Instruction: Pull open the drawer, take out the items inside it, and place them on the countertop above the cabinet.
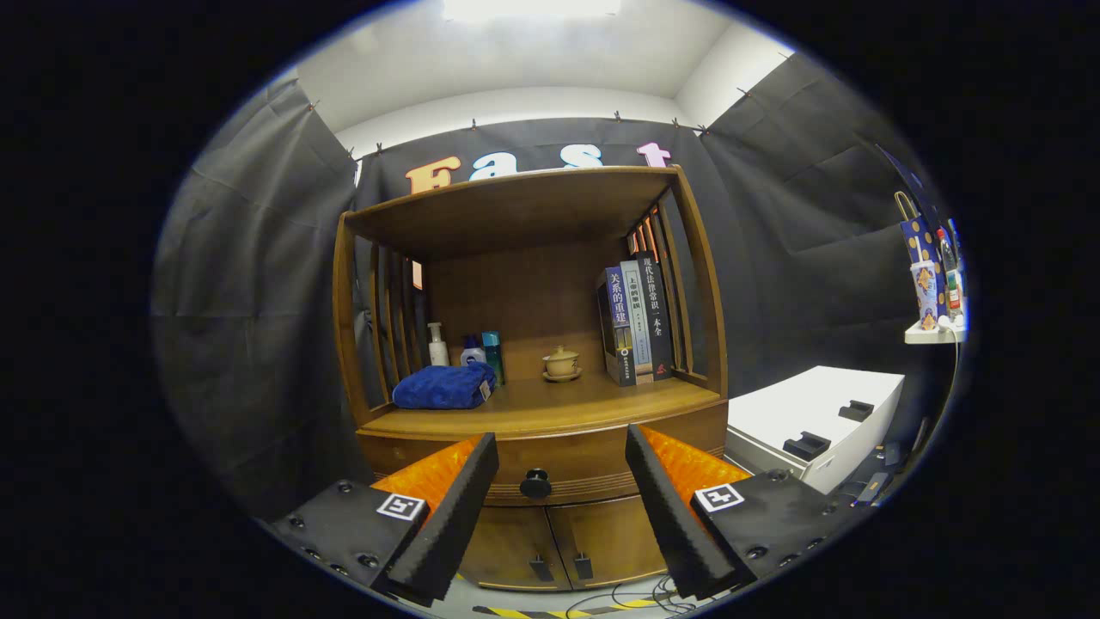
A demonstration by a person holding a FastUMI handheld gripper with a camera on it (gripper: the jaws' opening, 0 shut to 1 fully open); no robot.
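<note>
A brown wooden cabinet (533, 258) stands straight ahead. Its drawer (559, 460) is closed, with a round black knob (535, 484) at the middle of its front. My gripper (560, 454) is open, its two black foam fingers (455, 507) spread wide on either side of the knob and still short of it. Nothing is held between them. The countertop (550, 408) lies just above the drawer. What is inside the drawer is hidden.
On the countertop lie a folded blue towel (444, 387), bottles (465, 347), a small lidded cup on a saucer (562, 364) and upright books (636, 322). Two lower doors (567, 537) sit under the drawer. A white box (812, 417) stands to the right; cables (636, 595) lie on the floor.
</note>
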